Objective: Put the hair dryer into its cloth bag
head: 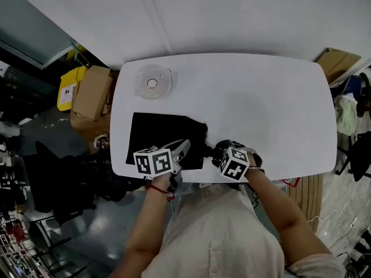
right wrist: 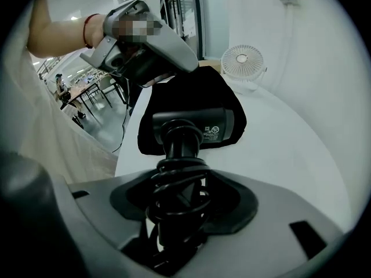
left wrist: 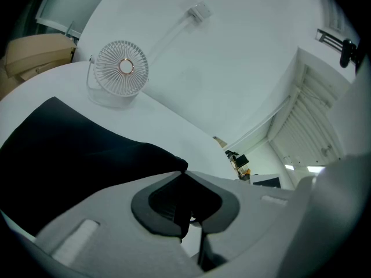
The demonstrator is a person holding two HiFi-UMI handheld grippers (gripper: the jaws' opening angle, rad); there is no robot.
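The hair dryer [right wrist: 193,124] is in your right gripper [right wrist: 178,197]. Its jaws are clamped on the handle, and the black cord is coiled around the handle right where they grip. The dryer's head, with its printed label facing you, points away from you toward the cloth bag [right wrist: 200,91] and sits at the bag's near right edge; from these angles you cannot tell whether any of it is inside yet. In the head view the hair dryer [head: 215,149] shows only as a dark shape just beyond your right gripper [head: 222,155], near the table's front edge.

Your left gripper [left wrist: 183,174] is pinched shut on a corner of the cloth bag [left wrist: 75,155], with the black fabric caught between the jaw tips. The rest of the bag lies flat on the white table [head: 261,97], spreading to the left and away from you. From above, the cloth bag [head: 162,135] sits at the near left of the table, and your left gripper [head: 185,146] is at its near right corner, close beside the right one.

A small white fan [head: 152,81] stands farther back on the left, well apart from the bag. A cardboard box [head: 93,92] sits on the floor off the table's left end.
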